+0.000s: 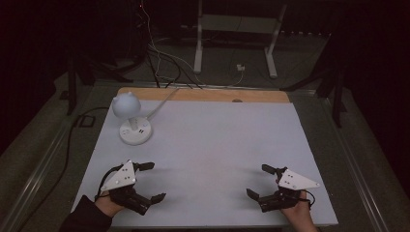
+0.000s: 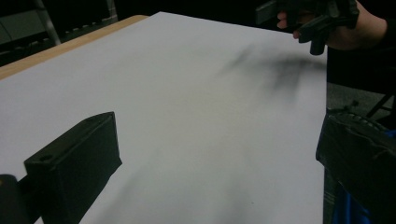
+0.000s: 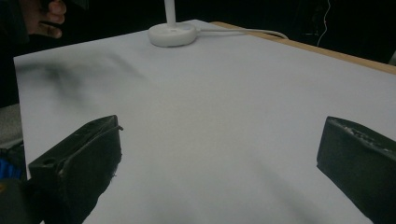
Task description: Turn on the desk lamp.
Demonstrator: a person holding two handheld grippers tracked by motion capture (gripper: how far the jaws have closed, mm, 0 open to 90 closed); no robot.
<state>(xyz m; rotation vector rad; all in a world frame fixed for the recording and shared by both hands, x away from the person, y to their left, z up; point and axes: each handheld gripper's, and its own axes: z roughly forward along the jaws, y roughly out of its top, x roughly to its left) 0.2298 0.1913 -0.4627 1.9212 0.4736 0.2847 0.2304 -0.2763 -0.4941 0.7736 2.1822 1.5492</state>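
A small white desk lamp (image 1: 132, 121) stands on the white table (image 1: 217, 145), far back near the left corner. It has a round flat base and a ball-shaped head on a short stem, so its long line points straight up. A white cord (image 1: 162, 102) runs from the base toward the back edge of the table, at about 1 o'clock from the lamp. The left gripper (image 1: 151, 181) sits near the front left of the table, held in a hand with a dark sleeve. Its jaws are spread wide and hold nothing. The right gripper (image 1: 258, 181) sits near the front right, and its jaws are spread wide too, with nothing between them. The two grippers point in toward each other across the bare middle of the table. From the left gripper the lamp lies at about 12 o'clock, straight ahead and a bit away. From the right gripper the lamp lies at about 10 o'clock, well apart, far across the table. In the right gripper view, the lamp's base (image 3: 172, 33) shows at the far end of the table. So the left gripper is nearer to the lamp, and I think it has the easier reach.
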